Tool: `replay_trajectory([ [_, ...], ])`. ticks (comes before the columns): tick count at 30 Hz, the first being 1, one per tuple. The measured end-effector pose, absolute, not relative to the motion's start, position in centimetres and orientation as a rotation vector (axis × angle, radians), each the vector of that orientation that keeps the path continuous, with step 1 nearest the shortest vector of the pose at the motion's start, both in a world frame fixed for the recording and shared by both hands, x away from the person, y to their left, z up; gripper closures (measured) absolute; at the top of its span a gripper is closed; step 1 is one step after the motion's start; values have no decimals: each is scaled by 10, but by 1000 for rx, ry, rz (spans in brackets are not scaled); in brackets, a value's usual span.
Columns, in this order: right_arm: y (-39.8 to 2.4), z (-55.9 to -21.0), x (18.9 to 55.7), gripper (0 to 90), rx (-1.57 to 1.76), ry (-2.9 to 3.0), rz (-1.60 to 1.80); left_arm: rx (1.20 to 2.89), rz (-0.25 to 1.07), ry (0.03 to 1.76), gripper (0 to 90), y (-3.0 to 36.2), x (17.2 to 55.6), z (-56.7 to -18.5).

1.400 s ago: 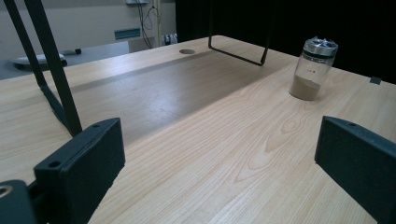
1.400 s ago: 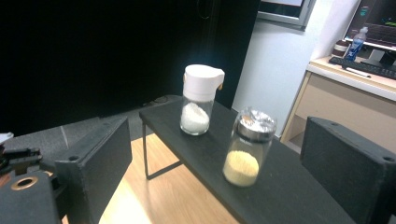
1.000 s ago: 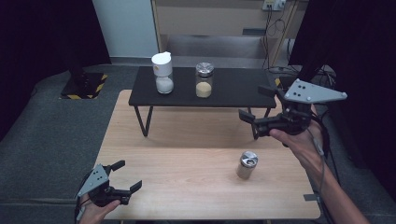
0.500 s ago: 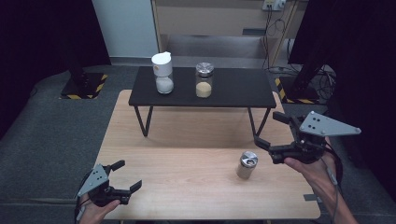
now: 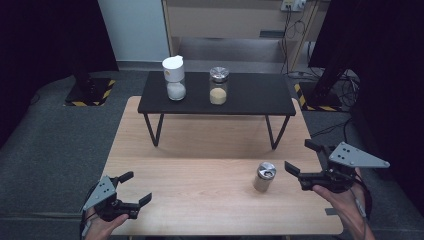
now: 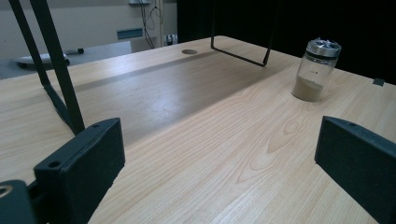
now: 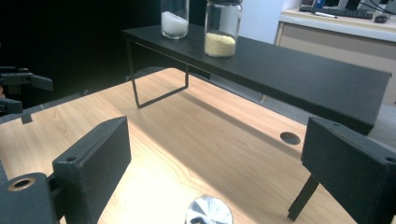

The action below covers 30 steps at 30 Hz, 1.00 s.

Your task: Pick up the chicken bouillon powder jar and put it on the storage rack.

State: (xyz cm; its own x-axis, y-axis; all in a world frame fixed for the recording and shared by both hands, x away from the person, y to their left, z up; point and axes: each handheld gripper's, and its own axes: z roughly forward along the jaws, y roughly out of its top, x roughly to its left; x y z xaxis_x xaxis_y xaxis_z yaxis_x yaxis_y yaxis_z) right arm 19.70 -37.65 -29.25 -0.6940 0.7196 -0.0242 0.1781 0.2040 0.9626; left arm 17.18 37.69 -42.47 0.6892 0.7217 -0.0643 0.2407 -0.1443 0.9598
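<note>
A small glass jar [image 5: 264,176] with a silver lid and brown powder stands on the wooden table [image 5: 200,160], right of centre. My right gripper [image 5: 298,155] hangs just right of the jar, jaws open and empty, pointing left toward it. In the right gripper view the jar's lid [image 7: 208,211] sits low between the wide-open jaws of that gripper [image 7: 219,168]. My left gripper [image 5: 138,187] rests open at the near left corner. From the left gripper view its jaws [image 6: 219,163] are spread wide, with the jar [image 6: 317,70] far off to the right.
A low black shelf [image 5: 260,97] on thin metal legs spans the table's far half. On it stand a white-lidded jar of white powder [image 5: 175,77] and a silver-lidded jar of yellowish powder [image 5: 218,86]. A cable hole [image 7: 290,137] lies in the tabletop.
My right gripper has come down and toward the near edge, from beside the shelf's right end to the level of the small jar. The left gripper has stayed put.
</note>
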Motion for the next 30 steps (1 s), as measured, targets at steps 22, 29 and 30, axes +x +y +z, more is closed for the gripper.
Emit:
replay_trajectory([
  [22,-386,-354,186,87,955,2040,1442,1704,509,780,3,377,171,-425],
  [29,-391,-373,183,88,993,2038,1443,1706,513,781,3,377,170,-424],
  [30,-392,-375,182,88,997,2038,1446,1706,513,781,3,377,170,-424],
])
